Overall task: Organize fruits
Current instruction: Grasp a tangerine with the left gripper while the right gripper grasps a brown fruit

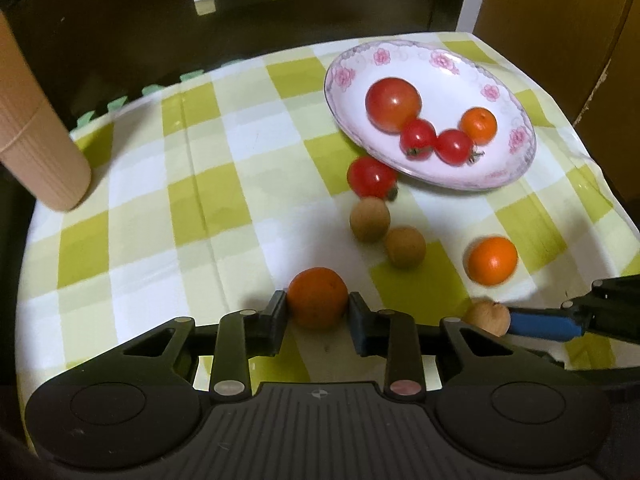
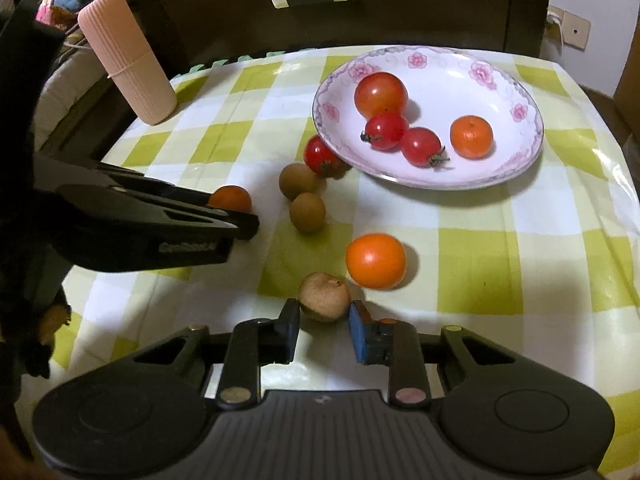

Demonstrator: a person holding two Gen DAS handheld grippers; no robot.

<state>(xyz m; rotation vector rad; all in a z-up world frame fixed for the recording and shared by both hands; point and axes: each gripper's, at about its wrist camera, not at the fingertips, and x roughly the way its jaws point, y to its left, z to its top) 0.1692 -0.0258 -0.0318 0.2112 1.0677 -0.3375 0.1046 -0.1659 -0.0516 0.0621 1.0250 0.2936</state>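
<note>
My job is to put the fruits together on the plate, the white one with pink flowers on its rim. Part of it looks done. Four fruits already lie in the plate: one big tomato, two little red tomatoes touching each other, and one small orange.

Six fruits are not in yet. They all sit on the green and white checked cloth. One red tomato is tucked right against the plate's edge. Two brown round fruits sit just beside it, close to each other. One loose orange sits alone nearer to me.

The other two are in my grippers. My left gripper has both pads on the sides of an orange fruit, so I am squeezing it. It looks like it is resting on the cloth. My right gripper is clenched around a brown wrinkly fruit, with a pad on each side. That fruit looks low on the cloth too.

So I think I am less than half way. I need to carry these two to the plate, and then come back for the four that wait on the cloth.

A tall pink ribbed holder stands at the far corner, well away from the fruits.
</note>
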